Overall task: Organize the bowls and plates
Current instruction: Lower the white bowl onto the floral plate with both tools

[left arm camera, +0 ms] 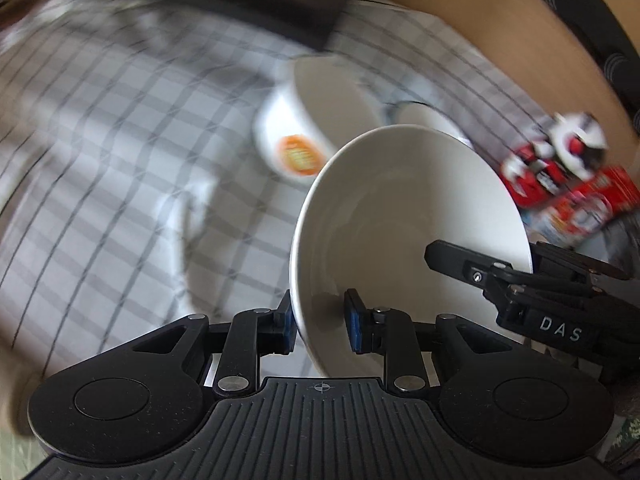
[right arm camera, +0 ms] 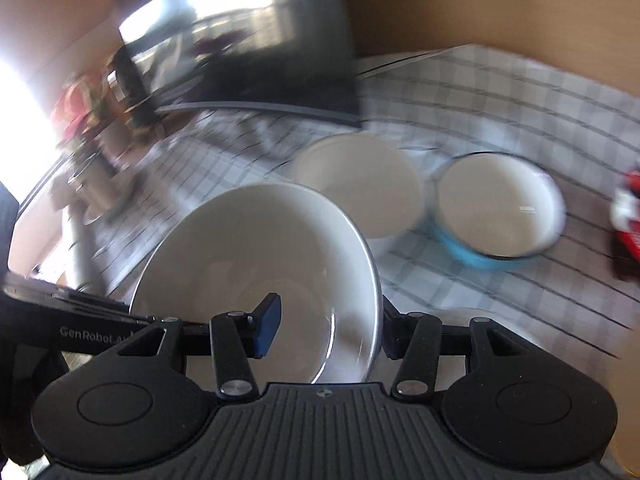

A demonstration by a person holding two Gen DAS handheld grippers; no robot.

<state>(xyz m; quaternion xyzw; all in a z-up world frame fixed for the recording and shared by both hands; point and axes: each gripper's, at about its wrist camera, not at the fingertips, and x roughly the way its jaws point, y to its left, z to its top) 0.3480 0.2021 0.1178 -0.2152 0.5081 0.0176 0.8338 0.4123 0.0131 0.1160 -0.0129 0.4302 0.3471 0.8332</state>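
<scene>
**Both claws share one bowl; the others lie ahead**

The left gripper (left arm camera: 318,322) has its blue pads clamped over the near rim of a plain white ceramic bowl (left arm camera: 400,216), one pad inside, one outside. The right gripper (right arm camera: 326,326) pinches the same bowl's (right arm camera: 256,264) opposite rim likewise — its tip shows in the left view. The bowl is tipped, seemingly clear of the grey checked tablecloth (right arm camera: 500,92). Beyond it, further from both claws, sit a second white bowl (right arm camera: 360,188) and, right of that, a blue-walled enamel bowl (right arm camera: 500,208) — nearer the right hand, though blur hampers judging.
</scene>
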